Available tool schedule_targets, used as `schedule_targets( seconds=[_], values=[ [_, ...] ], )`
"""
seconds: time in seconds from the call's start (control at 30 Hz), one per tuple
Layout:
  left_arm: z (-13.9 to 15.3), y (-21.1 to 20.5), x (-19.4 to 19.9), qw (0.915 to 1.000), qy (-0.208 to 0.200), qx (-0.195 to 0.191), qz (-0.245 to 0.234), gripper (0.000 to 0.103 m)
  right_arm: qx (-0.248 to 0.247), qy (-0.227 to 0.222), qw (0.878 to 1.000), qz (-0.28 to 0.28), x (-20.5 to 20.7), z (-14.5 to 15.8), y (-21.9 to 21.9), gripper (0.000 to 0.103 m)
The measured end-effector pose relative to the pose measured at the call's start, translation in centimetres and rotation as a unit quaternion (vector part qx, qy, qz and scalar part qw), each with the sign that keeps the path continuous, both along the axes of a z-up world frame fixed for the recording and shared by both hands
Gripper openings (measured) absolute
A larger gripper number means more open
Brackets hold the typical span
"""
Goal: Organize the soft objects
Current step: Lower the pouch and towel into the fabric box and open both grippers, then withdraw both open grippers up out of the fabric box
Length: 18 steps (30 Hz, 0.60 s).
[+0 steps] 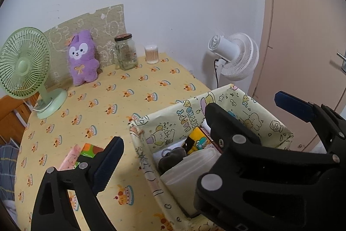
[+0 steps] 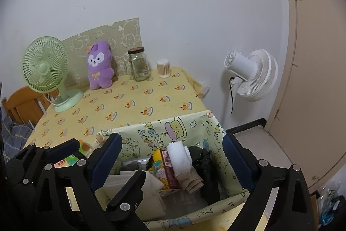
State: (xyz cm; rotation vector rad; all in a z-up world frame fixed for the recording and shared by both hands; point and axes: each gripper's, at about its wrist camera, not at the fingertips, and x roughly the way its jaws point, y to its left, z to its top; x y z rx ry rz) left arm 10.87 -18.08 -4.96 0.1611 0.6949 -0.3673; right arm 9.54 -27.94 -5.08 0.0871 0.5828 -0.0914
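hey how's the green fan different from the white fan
The green fan stands on the table on its own round base; the white fan is off the table, beside the wall. The green fan faces the cameras; the white fan shows its back. Both have round grilles.

Soft, even indoor light fills both my views; I cast only faint shadows. My fisheye lenses bow the door (image 1: 302, 36) and darken every corner. The white wall (image 2: 173, 3) looks slightly grainy, and small glints mark the jar (image 1: 126, 53).
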Motion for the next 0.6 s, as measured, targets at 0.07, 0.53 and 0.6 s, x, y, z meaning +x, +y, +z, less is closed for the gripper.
schedule_targets(
  seconds=[0.07, 0.53, 0.6],
  values=[
    [0.3, 0.3, -0.2, 1.0, -0.004, -0.003, 0.0, 0.098, -0.001, -0.002, 1.0, 0.0, -0.2, 0.3, 0.4, 0.096],
    [2.2, 3.1, -1.3, 0.9994, -0.026, -0.023, 0.007, 0.099, 0.003, -0.011, 1.0, 0.009, -1.4, 2.1, 3.0, 0.1],
    [2.4, 3.6, -1.5, 0.9992, -0.03, -0.024, 0.009, 0.099, 0.001, -0.012, 1.0, 0.01, -1.5, 2.4, 3.5, 0.1]
  ],
)
